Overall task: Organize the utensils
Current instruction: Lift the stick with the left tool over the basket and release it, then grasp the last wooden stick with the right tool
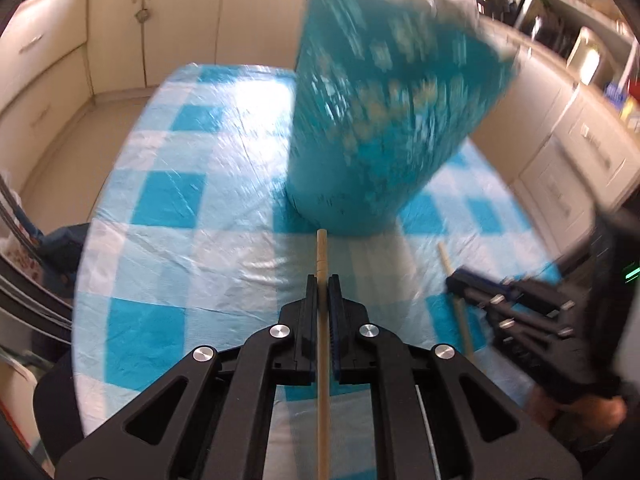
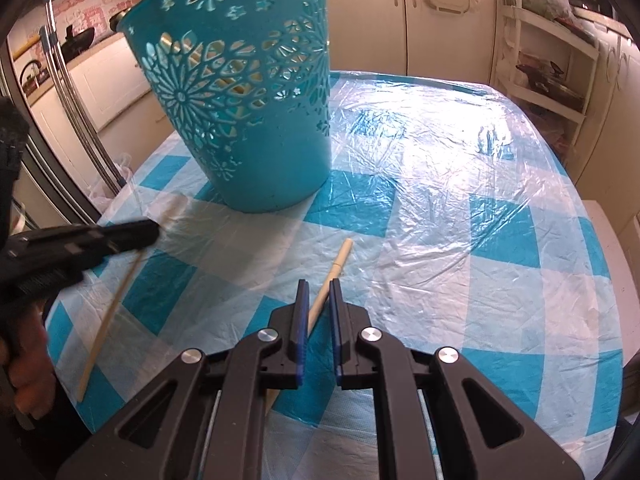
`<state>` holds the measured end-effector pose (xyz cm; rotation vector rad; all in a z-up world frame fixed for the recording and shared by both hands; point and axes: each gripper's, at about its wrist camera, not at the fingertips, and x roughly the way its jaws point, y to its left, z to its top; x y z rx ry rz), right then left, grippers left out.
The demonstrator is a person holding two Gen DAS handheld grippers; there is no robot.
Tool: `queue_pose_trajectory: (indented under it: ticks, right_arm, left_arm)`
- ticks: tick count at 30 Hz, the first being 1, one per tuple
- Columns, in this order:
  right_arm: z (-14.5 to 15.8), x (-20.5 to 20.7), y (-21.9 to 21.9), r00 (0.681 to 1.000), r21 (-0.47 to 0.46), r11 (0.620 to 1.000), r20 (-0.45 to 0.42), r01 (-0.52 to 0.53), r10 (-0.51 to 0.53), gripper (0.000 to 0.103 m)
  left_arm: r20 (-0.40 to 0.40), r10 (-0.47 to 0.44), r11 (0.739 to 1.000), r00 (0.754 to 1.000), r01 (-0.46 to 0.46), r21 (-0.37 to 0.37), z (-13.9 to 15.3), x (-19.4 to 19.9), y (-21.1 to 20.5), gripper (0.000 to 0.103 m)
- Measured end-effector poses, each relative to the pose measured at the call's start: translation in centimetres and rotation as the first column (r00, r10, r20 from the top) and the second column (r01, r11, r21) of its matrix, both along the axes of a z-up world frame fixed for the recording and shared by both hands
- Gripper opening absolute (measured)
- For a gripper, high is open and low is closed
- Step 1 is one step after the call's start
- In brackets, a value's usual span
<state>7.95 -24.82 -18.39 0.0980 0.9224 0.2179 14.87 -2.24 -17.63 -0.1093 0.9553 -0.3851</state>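
My left gripper (image 1: 322, 280) is shut on a thin wooden chopstick (image 1: 321, 248) that runs straight between its pads and juts out toward the teal cut-out basket (image 1: 380, 120), which is blurred. In the right wrist view the same left gripper (image 2: 154, 232) carries that chopstick (image 2: 108, 320) above the cloth, left of the basket (image 2: 248, 120). The basket stands upright with several wooden sticks showing through its holes. My right gripper (image 2: 319, 286) is shut on a second chopstick (image 2: 340, 260) that crosses its jaws at a slant. The left wrist view shows this right gripper (image 1: 454, 280) and its chopstick (image 1: 462, 320) low over the table.
The table (image 2: 460, 200) wears a blue-and-white checked cloth under crinkled plastic film. Cream cabinets (image 1: 120, 32) ring the room. A white shelf rack (image 2: 552, 60) stands past the table's right edge, metal poles (image 2: 76, 100) past its left. A person's hand (image 2: 24, 380) grips the left tool.
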Motion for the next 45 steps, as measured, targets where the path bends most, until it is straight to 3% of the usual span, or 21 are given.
queue_pose_trajectory:
  ticks: [9, 20, 24, 28, 33, 36, 39, 42, 45]
  right_arm:
    - [0.0, 0.0, -0.1, 1.0, -0.004, 1.0, 0.004, -0.001, 0.001, 0.011]
    - [0.1, 0.0, 0.0, 1.0, 0.007, 1.0, 0.004, 0.0, 0.0, 0.011]
    - [0.0, -0.1, -0.1, 1.0, 0.006, 1.0, 0.005, -0.001, 0.001, 0.011]
    - [0.0, -0.1, -0.2, 1.0, 0.011, 1.0, 0.005, -0.001, 0.001, 0.011]
    - [0.0, 0.0, -0.4, 1.0, 0.026, 1.0, 0.004, 0.001, -0.002, 0.011]
    - [-0.1, 0.0, -0.6, 1.0, 0.035, 0.999, 0.004, 0.002, -0.002, 0.011]
    - [-0.1, 0.0, -0.8, 1.0, 0.042, 0.999, 0.003, 0.002, -0.002, 0.011]
    - [-0.1, 0.0, -0.7, 1.0, 0.045, 0.999, 0.004, 0.001, -0.001, 0.012]
    - [-0.1, -0.1, -0.4, 1.0, 0.04, 0.999, 0.008, -0.019, 0.019, 0.019]
  left_arm:
    - [0.179, 0.085, 0.978, 0.98, -0.047, -0.205, 10.1, -0.6, 4.9, 0.005]
    - [0.356, 0.078, 0.971, 0.931, 0.009, -0.237, 18.3, -1.3, 3.9, 0.005]
    - [0.444, 0.111, 0.973, 0.889, -0.005, -0.232, 21.5, -0.9, 3.5, 0.005]
    - [0.536, 0.156, 0.971, 0.83, -0.03, -0.237, 23.9, 0.6, 2.3, 0.005]
    - [0.594, 0.173, 0.978, 0.785, -0.064, -0.201, 23.8, 3.5, -0.7, 0.005]
    - [0.612, 0.15, 0.987, 0.777, -0.076, -0.144, 22.4, 4.8, -2.8, 0.005]
    - [0.6, 0.122, 0.992, 0.79, -0.089, -0.085, 20.1, 6.1, -4.5, 0.005]
    - [0.565, 0.104, 0.994, 0.819, -0.096, -0.044, 17.5, 7.1, -5.3, 0.006]
    - [0.515, 0.087, 0.995, 0.853, -0.095, -0.01, 15.3, 7.5, -5.3, 0.006]
